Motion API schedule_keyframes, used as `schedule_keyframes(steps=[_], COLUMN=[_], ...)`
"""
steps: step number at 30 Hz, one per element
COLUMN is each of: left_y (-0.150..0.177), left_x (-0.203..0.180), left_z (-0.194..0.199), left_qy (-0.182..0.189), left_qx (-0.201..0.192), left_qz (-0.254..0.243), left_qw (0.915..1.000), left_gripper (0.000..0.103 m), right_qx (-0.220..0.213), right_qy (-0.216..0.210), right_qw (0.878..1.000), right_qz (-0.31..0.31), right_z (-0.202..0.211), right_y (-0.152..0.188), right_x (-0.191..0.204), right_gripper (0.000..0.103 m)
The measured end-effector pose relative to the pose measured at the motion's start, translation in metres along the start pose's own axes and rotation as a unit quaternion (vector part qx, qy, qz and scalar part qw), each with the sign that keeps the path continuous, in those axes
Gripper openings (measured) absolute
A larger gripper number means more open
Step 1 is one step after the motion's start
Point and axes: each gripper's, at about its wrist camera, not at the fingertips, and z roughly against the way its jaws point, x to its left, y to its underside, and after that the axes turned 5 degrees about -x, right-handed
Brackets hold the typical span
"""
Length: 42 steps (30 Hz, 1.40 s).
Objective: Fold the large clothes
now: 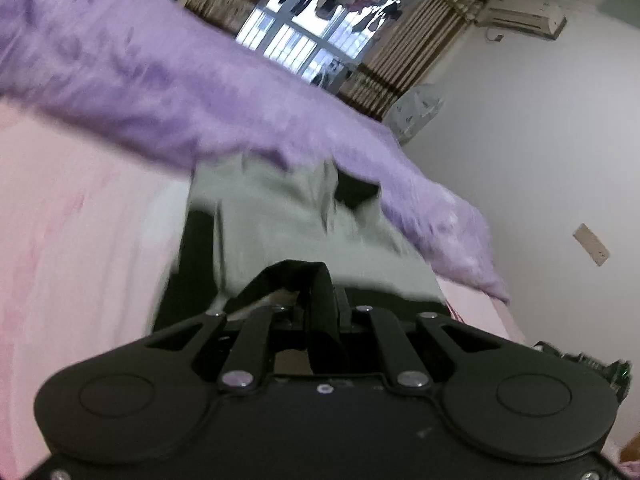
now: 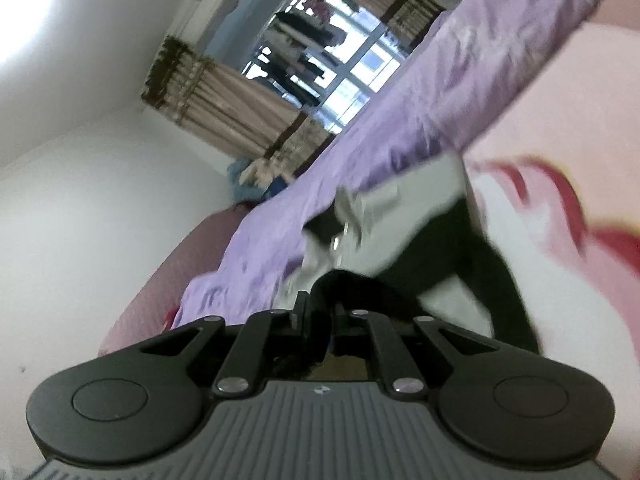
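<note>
Gripping a black edge of the grey-and-black garment (image 1: pixel 276 216), left gripper (image 1: pixel 320 300) drawn narrow, dark fabric looped up between the near-closed jaws; pinching the same garment (image 2: pixel 400 236) at another black edge, right gripper (image 2: pixel 320 312) likewise narrow, cloth bunched at its tips; garment stretched away from both grippers over the pink bedsheet (image 1: pixel 72 240), its far end lying against the crumpled purple blanket (image 1: pixel 168 92); blurred throughout, so folds and garment type hard to tell; red pattern (image 2: pixel 560 200) printed on the sheet beside the garment in the right wrist view; behind the bed, barred window (image 1: pixel 304 44) flanked by striped brown curtains (image 1: pixel 420 56); air conditioner (image 1: pixel 524 20) mounted high on the white wall (image 1: pixel 540 152).
</note>
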Motion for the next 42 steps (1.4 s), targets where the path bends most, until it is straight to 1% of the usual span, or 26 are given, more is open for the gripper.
schedule_keyframes(steps=[2, 3, 4, 6, 7, 8, 10, 11, 13, 15, 16, 18, 19, 21, 23, 24, 29, 32, 33, 34, 35, 36, 37, 38, 39, 42], left_y=[-0.036, -0.057, -0.071, -0.096, -0.101, -0.101, -0.096, -0.092, -0.085, -0.083, -0.081, -0.078, -0.072, -0.059, -0.039, -0.029, 0.024, 0.040, 0.043, 0.045, 0.046, 0.046, 0.047, 0.043, 0.038, 0.029], left_x=[-0.003, -0.002, 0.002, 0.016, 0.027, 0.035, 0.042, 0.045, 0.048, 0.050, 0.051, 0.058, 0.064, 0.079, 0.096, 0.103, 0.112, 0.107, 0.106, 0.106, 0.106, 0.105, 0.099, 0.095, 0.094, 0.087], left_z=[-0.040, -0.068, -0.089, -0.139, -0.157, -0.170, -0.185, -0.186, -0.183, -0.176, -0.167, -0.153, -0.147, -0.141, -0.130, -0.123, -0.075, -0.068, -0.074, -0.075, -0.081, -0.085, -0.086, -0.088, -0.088, -0.069], left_qy=[-0.011, -0.014, -0.018, -0.052, -0.080, -0.095, -0.091, -0.079, -0.063, -0.042, -0.039, -0.049, -0.064, -0.106, -0.133, -0.133, -0.077, -0.074, -0.071, -0.068, -0.069, -0.084, -0.106, -0.113, -0.099, -0.087], left_qx=[0.000, 0.009, 0.023, 0.067, 0.082, 0.097, 0.116, 0.114, 0.094, 0.058, 0.047, 0.027, 0.026, 0.043, 0.068, 0.077, 0.096, 0.098, 0.100, 0.104, 0.107, 0.103, 0.101, 0.103, 0.100, 0.072], left_qz=[-0.017, -0.028, -0.032, -0.019, 0.008, 0.020, 0.006, -0.004, -0.020, -0.040, -0.047, -0.053, -0.058, -0.070, -0.057, -0.043, -0.008, -0.006, -0.001, 0.010, 0.024, 0.028, 0.023, 0.019, 0.030, 0.023], left_qw=[0.9998, 0.9995, 0.9991, 0.9963, 0.9934, 0.9905, 0.9891, 0.9904, 0.9933, 0.9966, 0.9970, 0.9970, 0.9959, 0.9910, 0.9871, 0.9872, 0.9923, 0.9924, 0.9925, 0.9922, 0.9916, 0.9907, 0.9890, 0.9881, 0.9895, 0.9933], left_gripper=[0.016, 0.024, 0.037, 0.057, 0.057, 0.058, 0.066, 0.067, 0.085, 0.086, 0.089, 0.099, 0.100, 0.100, 0.099, 0.099, 0.099, 0.099, 0.099, 0.094, 0.087, 0.066, 0.036, 0.018, 0.005, 0.005], right_qx=[-0.008, -0.008, -0.012, -0.013, -0.010, -0.012, -0.012, -0.003, 0.013, 0.023, 0.021, 0.020, 0.023, 0.034, 0.049, 0.052, 0.069, 0.083, 0.087, 0.092, 0.098, 0.103, 0.102, 0.103, 0.099, 0.083], right_qy=[0.006, 0.013, 0.020, 0.051, 0.075, 0.097, 0.106, 0.104, 0.118, 0.134, 0.146, 0.157, 0.154, 0.150, 0.151, 0.149, 0.121, 0.122, 0.129, 0.133, 0.134, 0.137, 0.146, 0.150, 0.150, 0.140], right_qw=[1.000, 1.000, 1.000, 0.998, 0.997, 0.995, 0.994, 0.994, 0.992, 0.989, 0.987, 0.985, 0.986, 0.985, 0.984, 0.984, 0.986, 0.983, 0.982, 0.981, 0.981, 0.980, 0.978, 0.975, 0.975, 0.976], right_qz=[0.005, 0.008, 0.007, 0.017, 0.010, 0.001, 0.008, 0.016, 0.032, 0.053, 0.060, 0.065, 0.068, 0.079, 0.086, 0.089, 0.092, 0.107, 0.109, 0.105, 0.100, 0.102, 0.113, 0.124, 0.130, 0.146], right_z=[-0.045, -0.069, -0.092, -0.143, -0.160, -0.173, -0.188, -0.192, -0.196, -0.195, -0.193, -0.183, -0.177, -0.164, -0.152, -0.145, -0.102, -0.092, -0.091, -0.093, -0.096, -0.098, -0.099, -0.099, -0.095, -0.076], right_y=[-0.035, -0.049, -0.062, -0.083, -0.088, -0.088, -0.082, -0.077, -0.063, -0.051, -0.046, -0.040, -0.037, -0.031, -0.030, -0.026, -0.012, -0.004, 0.000, 0.002, 0.005, 0.009, 0.012, 0.013, 0.011, 0.006], right_x=[0.000, 0.000, -0.003, -0.012, -0.017, -0.024, -0.035, -0.040, -0.051, -0.060, -0.064, -0.071, -0.073, -0.076, -0.080, -0.079, -0.078, -0.077, -0.078, -0.079, -0.080, -0.079, -0.076, -0.071, -0.064, -0.047], right_gripper=[0.009, 0.011, 0.014, 0.045, 0.053, 0.056, 0.056, 0.056, 0.056, 0.056, 0.056, 0.056, 0.056, 0.058, 0.058, 0.058, 0.065, 0.066, 0.067, 0.066, 0.062, 0.032, 0.015, 0.006, 0.005, 0.004])
